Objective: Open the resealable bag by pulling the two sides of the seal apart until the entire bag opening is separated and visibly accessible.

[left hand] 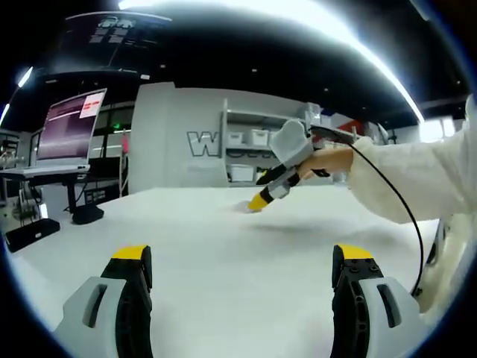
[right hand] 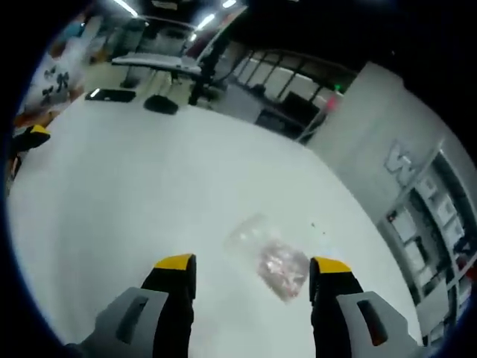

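Note:
A small clear resealable bag (right hand: 270, 257) with pinkish contents lies flat on the white table (right hand: 134, 194). In the right gripper view it rests just ahead of my right gripper (right hand: 253, 265), between the two yellow-tipped jaws, which stand wide apart and hold nothing. My left gripper (left hand: 244, 257) hovers low over the table (left hand: 223, 239) with its jaws far apart and nothing between them. The left gripper view also shows the right gripper (left hand: 261, 200) across the table, held by a hand (left hand: 328, 160), its yellow tip down near the tabletop. One yellow tip of the left gripper (right hand: 30, 138) shows at the left edge of the right gripper view.
A monitor (left hand: 71, 123) on a stand sits beyond the table's left side, with a black object (left hand: 30, 233) near that edge. Shelves with white bins (left hand: 250, 138) line the back wall. A black cable (left hand: 406, 216) hangs beside a white sleeve (left hand: 417, 179).

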